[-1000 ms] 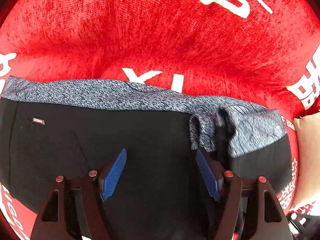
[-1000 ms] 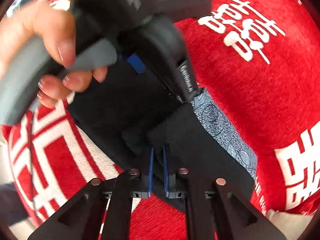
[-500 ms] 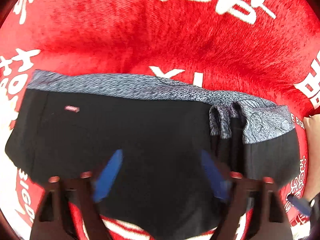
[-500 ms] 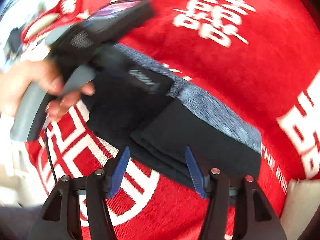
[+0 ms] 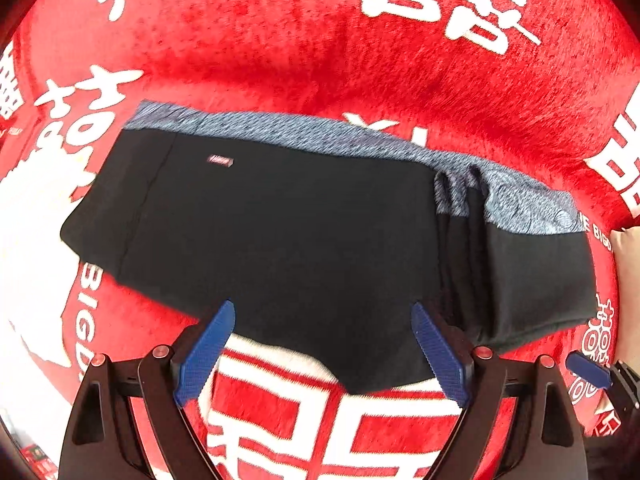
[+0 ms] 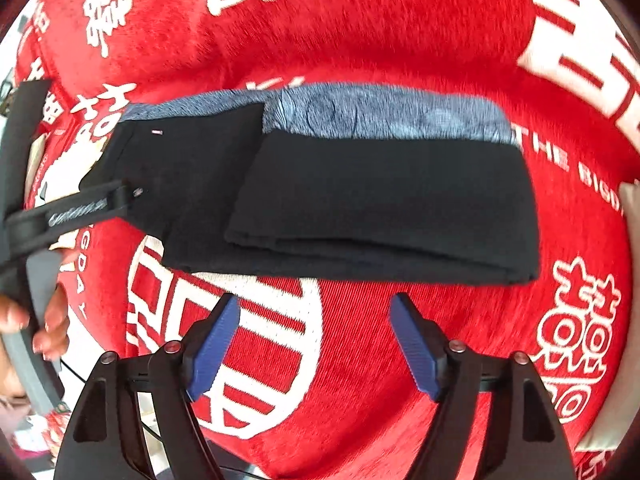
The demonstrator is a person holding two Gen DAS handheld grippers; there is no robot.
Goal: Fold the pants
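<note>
Black pants (image 5: 304, 240) lie folded on red blanket (image 5: 304, 52). Left gripper (image 5: 324, 354) and right gripper (image 6: 316, 346) both wide open, empty. Judgement: grip the near edge squarely, fold evenly across.

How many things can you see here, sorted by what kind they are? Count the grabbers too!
Folded black pants with a speckled grey waistband: 1
Red plush blanket with white characters: 1
Black two-finger grippers with blue pads: 2, the left gripper and the right gripper, both open and holding nothing
Total: 4
</note>
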